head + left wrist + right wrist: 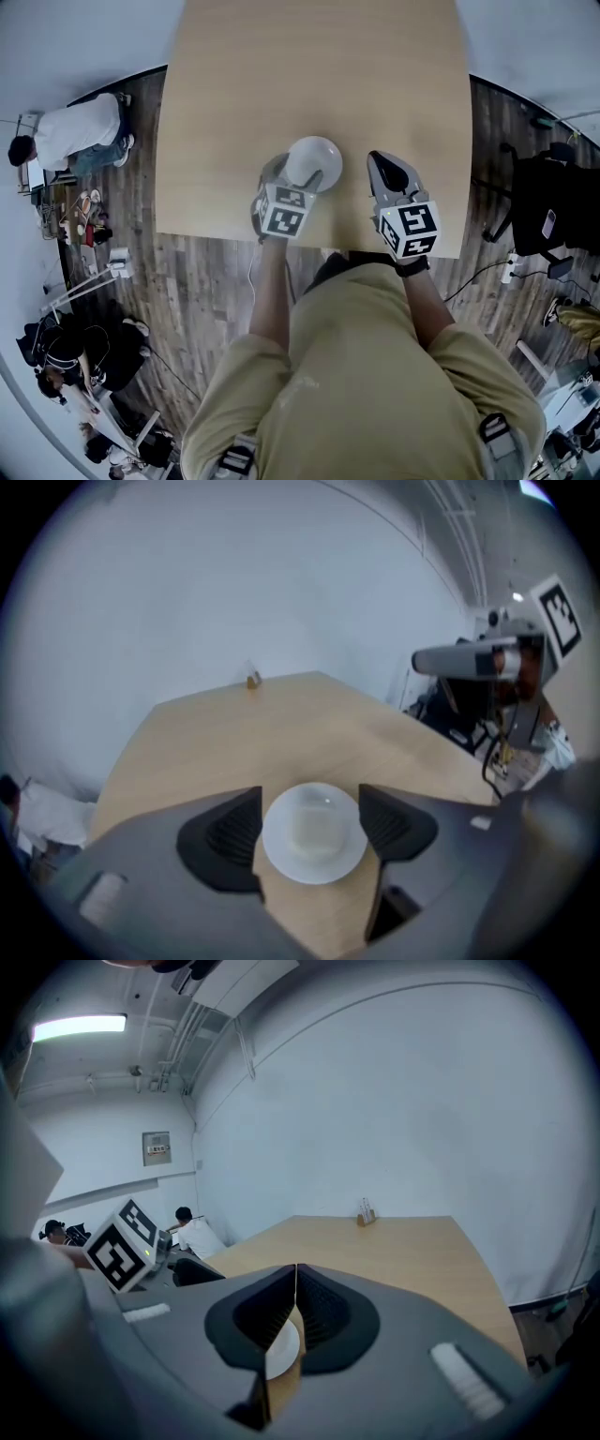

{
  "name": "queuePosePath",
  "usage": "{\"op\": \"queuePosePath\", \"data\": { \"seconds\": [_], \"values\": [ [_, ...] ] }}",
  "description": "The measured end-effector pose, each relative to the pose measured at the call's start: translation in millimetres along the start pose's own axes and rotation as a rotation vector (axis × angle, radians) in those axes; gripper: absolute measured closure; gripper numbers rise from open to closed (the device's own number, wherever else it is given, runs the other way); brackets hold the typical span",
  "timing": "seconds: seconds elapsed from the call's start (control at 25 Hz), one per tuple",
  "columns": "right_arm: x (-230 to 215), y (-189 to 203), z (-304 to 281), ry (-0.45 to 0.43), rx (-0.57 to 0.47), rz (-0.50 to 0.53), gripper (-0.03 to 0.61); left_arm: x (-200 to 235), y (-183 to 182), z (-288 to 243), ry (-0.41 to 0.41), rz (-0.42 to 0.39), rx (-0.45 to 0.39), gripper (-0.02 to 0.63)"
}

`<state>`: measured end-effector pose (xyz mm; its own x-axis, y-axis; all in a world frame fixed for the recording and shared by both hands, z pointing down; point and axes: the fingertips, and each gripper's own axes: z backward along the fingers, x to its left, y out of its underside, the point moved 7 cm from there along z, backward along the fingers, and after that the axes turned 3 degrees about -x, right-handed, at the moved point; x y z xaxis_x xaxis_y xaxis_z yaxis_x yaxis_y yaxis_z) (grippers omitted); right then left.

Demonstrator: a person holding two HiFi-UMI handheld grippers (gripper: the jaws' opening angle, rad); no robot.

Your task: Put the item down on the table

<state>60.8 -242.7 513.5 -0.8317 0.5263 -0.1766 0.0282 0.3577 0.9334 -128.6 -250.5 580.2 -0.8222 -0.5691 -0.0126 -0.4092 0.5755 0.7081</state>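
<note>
**Q:** Item position?
**A:** The white bowl (pixel 314 832) sits between the pads of your left tongs (pixel 312 825), over the near part of the wooden surface (pixel 309 75) and close to its front edge. No view settles whether its base touches the wood.

**Q:** State of your left tongs?
**A:** The jaws are spread to the bowl's width, one pad against each side of the rim, so they are clamped on it. The left gripper view faces the bowl's round opening.

**Q:** State of your right tongs?
**A:** The jaws of your right tongs (pixel 295 1312) are pressed together with nothing between them. They hover near the bowl on its right, apart from it. A sliver of the white rim shows below the pads in the right gripper view.

**Q:** Surroundings?
**A:** A small holder (pixel 366 1213) stands at the far end of the surface, well away from the bowl. A person in a white shirt (pixel 75 131) bends over at the room's left edge.
</note>
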Motion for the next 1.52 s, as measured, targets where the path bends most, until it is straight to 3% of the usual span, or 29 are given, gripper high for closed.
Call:
{"op": "queuePosePath", "data": {
  "seconds": [0.12, 0.28, 0.84, 1.04, 1.2, 1.52],
  "values": [
    [12, -14, 15, 0.012, -0.044, 0.028, 0.569, 5, -13, 46, -0.033, 0.091, -0.15, 0.312],
    [34, -32, 37, 0.018, -0.101, 0.059, 0.569, 4, -21, 101, -0.076, 0.15, -0.297, 0.384],
    [104, -91, 90, -0.02, -0.293, 0.199, 0.571, -12, -39, 235, -0.295, 0.141, -0.717, 0.61],
    [110, -97, 100, -0.006, -0.323, 0.226, 0.571, -22, -39, 253, -0.337, 0.136, -0.791, 0.611],
    [115, -98, 106, 0.002, -0.341, 0.237, 0.571, -29, -38, 255, -0.355, 0.133, -0.804, 0.611],
    [114, -94, 105, 0.016, -0.331, 0.231, 0.571, -36, -40, 248, -0.311, 0.123, -0.824, 0.611]
  ]
}}
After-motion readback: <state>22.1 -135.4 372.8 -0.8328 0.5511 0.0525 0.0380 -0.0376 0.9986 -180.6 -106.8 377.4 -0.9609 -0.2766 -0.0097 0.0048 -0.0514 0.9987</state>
